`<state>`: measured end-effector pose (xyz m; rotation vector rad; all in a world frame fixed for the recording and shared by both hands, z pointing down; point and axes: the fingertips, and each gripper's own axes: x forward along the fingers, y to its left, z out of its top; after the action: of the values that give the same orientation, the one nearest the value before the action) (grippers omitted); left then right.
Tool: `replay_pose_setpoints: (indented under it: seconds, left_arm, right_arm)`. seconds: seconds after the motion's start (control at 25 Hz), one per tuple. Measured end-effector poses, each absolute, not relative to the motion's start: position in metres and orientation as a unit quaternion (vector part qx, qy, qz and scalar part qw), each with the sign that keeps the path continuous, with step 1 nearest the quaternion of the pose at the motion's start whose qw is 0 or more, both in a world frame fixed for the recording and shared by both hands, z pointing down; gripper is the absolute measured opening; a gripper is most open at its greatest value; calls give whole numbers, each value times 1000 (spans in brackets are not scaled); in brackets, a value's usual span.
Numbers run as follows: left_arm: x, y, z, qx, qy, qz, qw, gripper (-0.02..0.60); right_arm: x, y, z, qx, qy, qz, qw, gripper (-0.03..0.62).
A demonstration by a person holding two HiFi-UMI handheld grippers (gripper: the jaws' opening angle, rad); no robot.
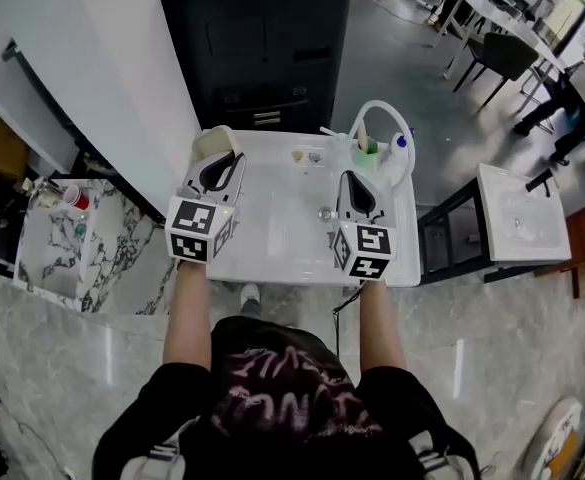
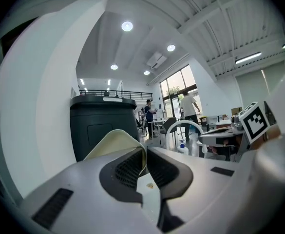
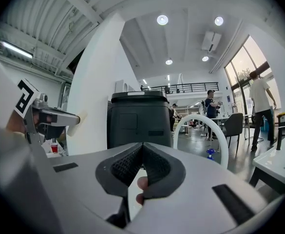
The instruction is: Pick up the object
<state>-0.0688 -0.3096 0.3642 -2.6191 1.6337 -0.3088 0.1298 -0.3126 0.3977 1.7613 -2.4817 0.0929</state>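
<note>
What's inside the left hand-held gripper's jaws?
A thin cream sheet, pinched in the left hand-held gripper; the jaws cover its gripped edge, so its full shape is unseen.

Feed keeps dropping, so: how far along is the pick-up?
Done: the left gripper is shut on the cream sheet. In hand: it holds the sheet above the table. Left: nothing visible; the right gripper is shut and empty.

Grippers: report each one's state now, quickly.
Left gripper: closed on a cream cloth.
Right gripper: closed, nothing between its fingers.
</note>
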Motion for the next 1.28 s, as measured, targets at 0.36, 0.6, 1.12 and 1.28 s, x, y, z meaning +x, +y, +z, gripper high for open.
replay_pose_setpoints:
  seconds: [0.36, 0.6, 1.12, 1.28]
  left_arm:
    - [-76, -279, 352, -835, 543, -78, 31, 40]
    - [-80, -267, 347, -833, 548, -73, 39, 40]
    - [-85, -257, 341, -831, 553, -56, 37, 40]
    - [-84, -254, 344, -832, 551, -57, 33, 40]
  right_arm:
    - [131, -293, 390, 566, -823, 21, 43, 12]
    - [134, -288, 387, 568, -822, 15, 40, 12]
    - [133, -280, 388, 564, -824, 6, 50, 12]
    - [131, -278, 386, 563, -825, 5, 49, 12]
